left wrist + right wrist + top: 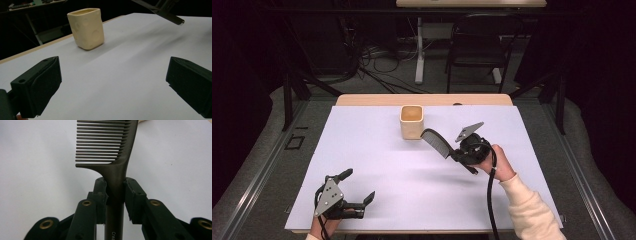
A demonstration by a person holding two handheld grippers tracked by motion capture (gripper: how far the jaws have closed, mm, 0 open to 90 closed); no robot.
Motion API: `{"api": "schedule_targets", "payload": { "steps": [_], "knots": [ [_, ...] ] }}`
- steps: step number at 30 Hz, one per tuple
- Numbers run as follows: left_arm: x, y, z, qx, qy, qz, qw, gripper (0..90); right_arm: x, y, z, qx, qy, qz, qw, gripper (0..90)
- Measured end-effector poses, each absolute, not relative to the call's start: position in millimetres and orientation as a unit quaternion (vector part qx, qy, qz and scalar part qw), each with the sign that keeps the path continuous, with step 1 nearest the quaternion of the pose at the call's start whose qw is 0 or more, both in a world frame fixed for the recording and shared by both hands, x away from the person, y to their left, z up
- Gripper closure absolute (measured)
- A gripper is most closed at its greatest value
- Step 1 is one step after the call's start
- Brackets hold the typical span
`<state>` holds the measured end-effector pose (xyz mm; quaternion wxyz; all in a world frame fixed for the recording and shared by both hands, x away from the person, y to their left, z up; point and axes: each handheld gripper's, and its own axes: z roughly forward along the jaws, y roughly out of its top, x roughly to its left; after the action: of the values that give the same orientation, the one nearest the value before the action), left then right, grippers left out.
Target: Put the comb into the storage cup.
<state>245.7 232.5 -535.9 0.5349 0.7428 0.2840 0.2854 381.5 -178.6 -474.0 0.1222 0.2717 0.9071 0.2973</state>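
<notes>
The right gripper (460,153) is clamped on a dark comb (435,142), lifted just short of the cream cup (412,121); likely insertion remains. The left gripper (357,189) rests, jaws apart.

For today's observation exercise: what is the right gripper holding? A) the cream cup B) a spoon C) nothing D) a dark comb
D: the right gripper is shut on the handle of a dark comb, whose teeth extend beyond the jaws above the white table.
</notes>
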Motion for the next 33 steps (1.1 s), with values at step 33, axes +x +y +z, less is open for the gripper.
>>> {"api": "schedule_targets", "payload": {
  "steps": [33],
  "knots": [
    [246.1,231.7,-536.3,0.743,0.284,0.284,0.535,0.2,388.0,-176.9,-471.6,0.294,0.884,0.329,0.153,72.0]
  ]
}}
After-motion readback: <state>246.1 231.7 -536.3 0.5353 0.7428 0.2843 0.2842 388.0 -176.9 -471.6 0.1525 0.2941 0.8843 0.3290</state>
